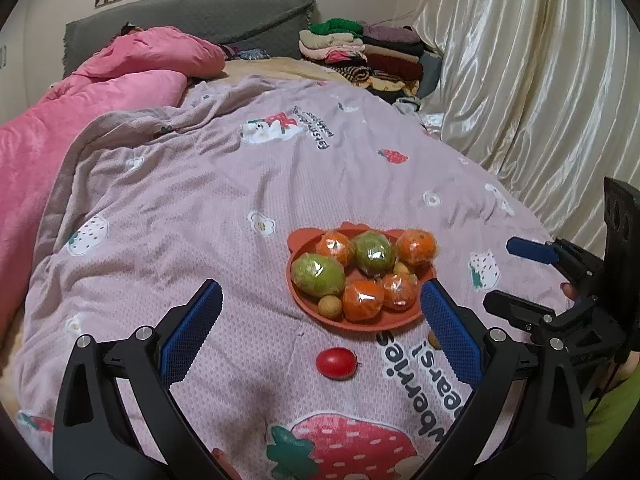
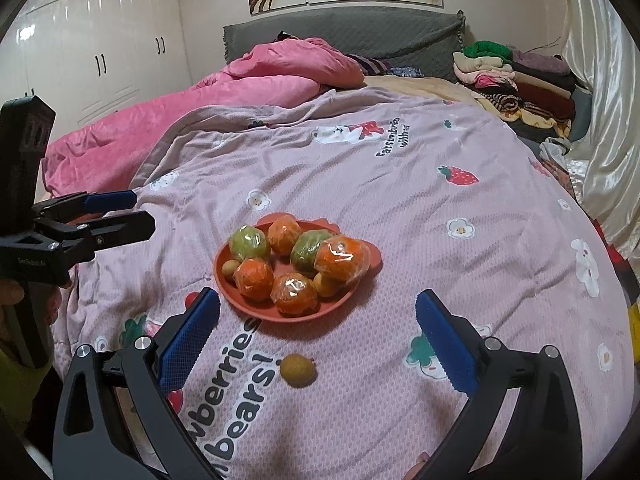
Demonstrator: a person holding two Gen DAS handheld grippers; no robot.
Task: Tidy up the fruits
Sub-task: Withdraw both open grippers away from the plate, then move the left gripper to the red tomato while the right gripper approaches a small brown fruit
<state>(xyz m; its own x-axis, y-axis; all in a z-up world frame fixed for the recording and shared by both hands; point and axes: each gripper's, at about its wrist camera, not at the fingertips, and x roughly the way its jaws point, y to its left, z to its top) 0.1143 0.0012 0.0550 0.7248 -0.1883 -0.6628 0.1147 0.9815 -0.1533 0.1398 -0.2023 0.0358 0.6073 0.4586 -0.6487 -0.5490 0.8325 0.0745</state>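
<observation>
Loose cherry tomato (image 1: 336, 363) and longan (image 2: 298, 370) on quilt (image 1: 200, 200), before left gripper (image 1: 320, 332) and right gripper (image 2: 318, 334) (both spread, empty); plate (image 1: 304, 240) already heaped with wrapped fruit, so additions might roll off.

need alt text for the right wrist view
An orange plate heaped with wrapped oranges and green fruits sits on a pink strawberry-print blanket. One small brown fruit lies loose before it, between the open right gripper fingers.

Black tongs (image 1: 320, 332), blue ridged pads (image 1: 450, 336), silver screws
</observation>
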